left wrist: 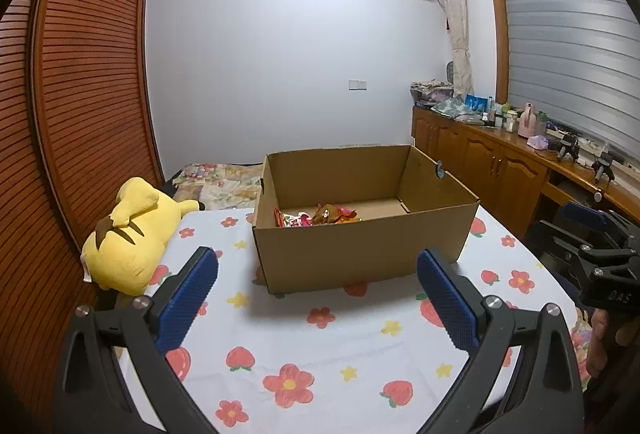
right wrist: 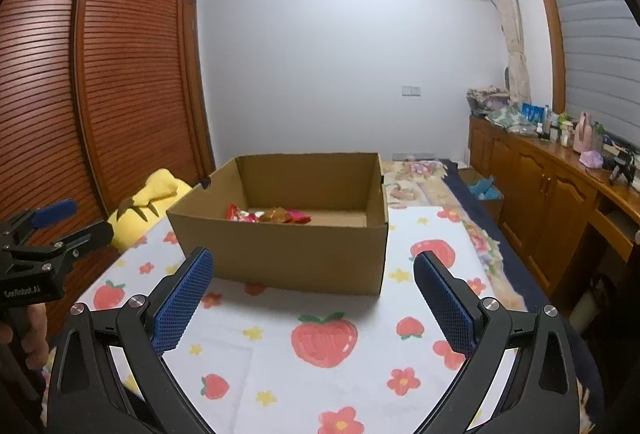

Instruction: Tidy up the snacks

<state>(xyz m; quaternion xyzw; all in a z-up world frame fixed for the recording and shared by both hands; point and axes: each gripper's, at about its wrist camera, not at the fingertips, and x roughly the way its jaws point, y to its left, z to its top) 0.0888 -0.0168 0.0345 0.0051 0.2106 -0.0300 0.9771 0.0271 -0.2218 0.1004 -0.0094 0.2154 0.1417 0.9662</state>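
Snack packets (left wrist: 316, 214): red, pink and amber wrappers, heaped on the floor of an open cardboard box (left wrist: 360, 254). Box: on a strawberry-and-flower cloth (left wrist: 320, 346) covering the surface. Yellow plush toy (left wrist: 128, 234): left of the box. Left hand-held gripper (left wrist: 318, 270) and right hand-held gripper (right wrist: 314, 270): jaws wide apart, holding nothing, just short of the box.

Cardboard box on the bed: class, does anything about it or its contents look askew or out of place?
The cardboard box sits slightly skewed on the strawberry sheet. The snack packets lie jumbled in one corner, not arranged. Nothing looks spilled or damaged.
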